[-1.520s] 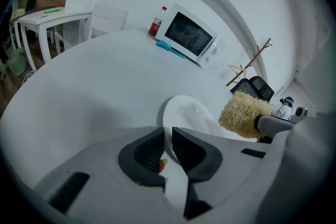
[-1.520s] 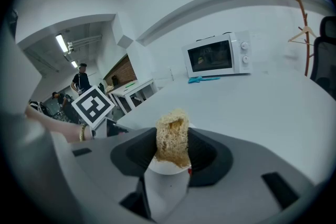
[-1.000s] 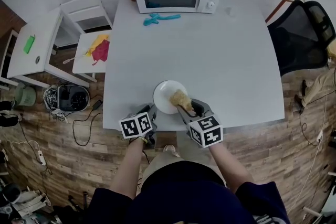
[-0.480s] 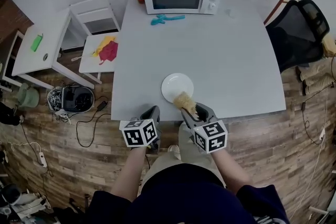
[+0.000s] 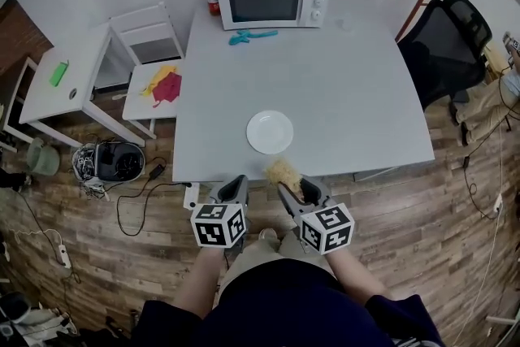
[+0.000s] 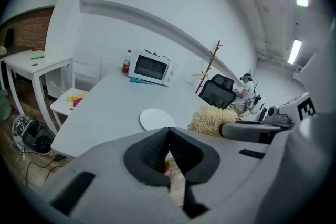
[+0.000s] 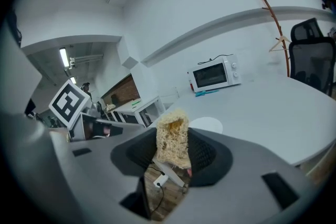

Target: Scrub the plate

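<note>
The white plate [image 5: 270, 132] lies flat near the front edge of the white table [image 5: 341, 85], with nothing touching it. Both grippers hover off that edge, close to my body. My right gripper [image 5: 286, 179] is shut on a tan fibrous scrubber [image 5: 283, 171], which sticks up between the jaws in the right gripper view, scrubber [image 7: 172, 136] in front of the plate [image 7: 206, 124]. My left gripper [image 5: 236, 188] is shut and holds nothing; in the left gripper view its jaws [image 6: 168, 135] meet, and the plate [image 6: 156, 119] lies beyond them.
A microwave [image 5: 272, 2], a red-capped bottle [image 5: 212, 6] and a teal tool [image 5: 250, 36] stand at the table's far side. A low white side table with cloths [image 5: 158, 85] is on the left, a black office chair [image 5: 443, 36] on the right. Cables and a device [image 5: 106, 161] lie on the floor.
Both grippers have pulled back from the plate, up and toward my body, past the table's edge. The scrubber has left the plate. The left gripper has come away from the plate's rim.
</note>
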A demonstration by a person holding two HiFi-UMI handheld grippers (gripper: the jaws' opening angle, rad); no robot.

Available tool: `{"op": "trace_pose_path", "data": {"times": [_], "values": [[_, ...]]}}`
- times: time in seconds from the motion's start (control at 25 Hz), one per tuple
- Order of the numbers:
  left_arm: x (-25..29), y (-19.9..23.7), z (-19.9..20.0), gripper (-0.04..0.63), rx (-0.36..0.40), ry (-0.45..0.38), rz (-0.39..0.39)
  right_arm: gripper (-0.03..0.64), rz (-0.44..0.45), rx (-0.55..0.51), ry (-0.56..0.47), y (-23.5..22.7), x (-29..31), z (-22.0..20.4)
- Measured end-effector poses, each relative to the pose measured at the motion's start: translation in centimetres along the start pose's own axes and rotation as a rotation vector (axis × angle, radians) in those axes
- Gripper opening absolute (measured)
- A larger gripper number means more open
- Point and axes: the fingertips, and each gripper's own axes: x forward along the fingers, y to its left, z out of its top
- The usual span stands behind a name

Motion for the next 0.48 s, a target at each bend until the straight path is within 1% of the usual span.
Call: {"op": "trace_pose_path", "data": {"times": [0.08, 0.28, 0.48], "values": [[-0.6, -1.0, -0.1, 0.017, 0.004, -0.013, -0.004, 0.172, 0.010, -0.004, 0.002, 0.2, -0.9, -0.2], [-2.2, -3.9, -1.0, 0.017, -0.020, -0.050, -0.002, 0.172, 0.028, -0.021, -0.002, 0.4, -4.1, -0.9], [-3.9, -7.0, -3.2, 0.017, -0.034, -0.063, 0.028, 0.172, 0.050, -0.018, -0.019, 0.7, -8.3, -1.6]]}}
